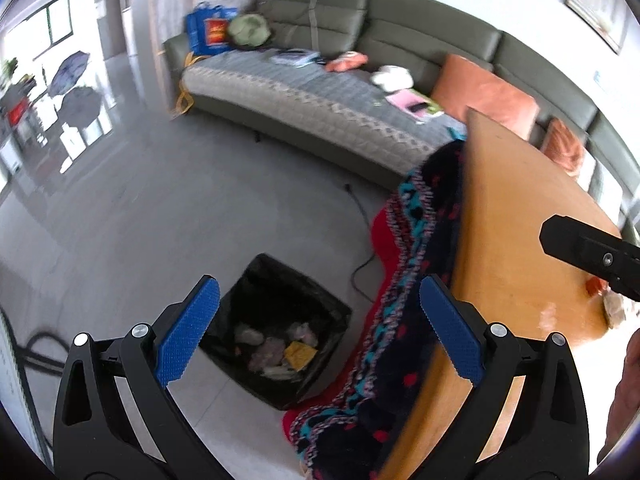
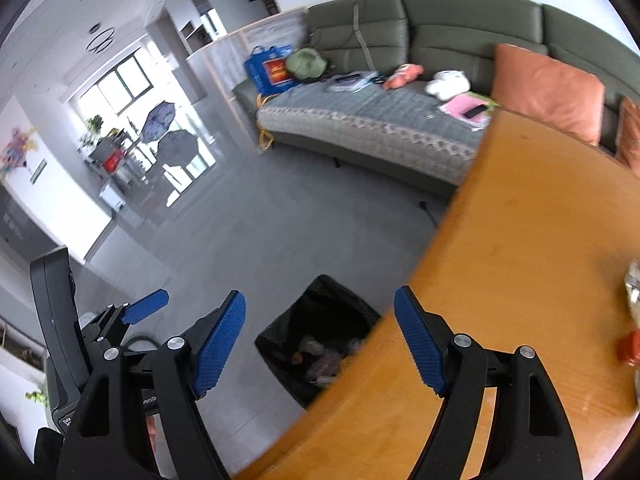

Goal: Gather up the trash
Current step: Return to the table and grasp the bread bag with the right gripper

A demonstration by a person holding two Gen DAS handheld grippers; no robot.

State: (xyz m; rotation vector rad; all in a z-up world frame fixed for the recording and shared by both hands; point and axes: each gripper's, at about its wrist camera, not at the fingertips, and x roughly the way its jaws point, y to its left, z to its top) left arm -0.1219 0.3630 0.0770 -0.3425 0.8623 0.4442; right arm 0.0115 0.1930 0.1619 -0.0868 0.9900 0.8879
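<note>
Cataloguing from the left, with the black-lined trash bin (image 1: pixel 276 332) on the grey floor (image 1: pixel 160 220) as landmark:

1. Open umbrellas (image 1: pixel 74 84), two, stood far up-left of the bin by a bright window.
2. Left gripper (image 1: pixel 320 332): blue-padded tongs stood wide apart, nothing between the pads; the bin showed through the gap, nearer the left pad. In the right wrist view this tool appeared left of the bin, one blue pad visible.
3. Trash bin, square, black bag inside. Contents: crumpled pale wrappers (image 1: pixel 268 352) and one yellow scrap (image 1: pixel 299 354). It stood on the floor just beside the table's near edge, in the right wrist view partly hidden by it.
4. Cable (image 1: pixel 362 256), dark, lay on the floor up-right of the bin.
5. Knitted blanket (image 1: pixel 404 280), dark with red, teal and white pattern, hung right of the bin, between it and the table; red cloth (image 1: pixel 384 232) showed under it.
6. Sofa (image 1: pixel 360 32), grey-green, well beyond the bin, carrying a blue bag (image 1: pixel 208 30), a green bundle, papers and orange cushions (image 1: pixel 484 92).
7. Wooden table (image 2: pixel 520 260), right of the bin.
8. Right gripper (image 2: pixel 320 340): tongs apart and empty, held above the table edge and the bin.
9. Remaining trash (image 2: pixel 634 292): pale crumpled wrapper and a red item (image 2: pixel 630 346), far right of the bin on the table; too blurred to identify.
</note>
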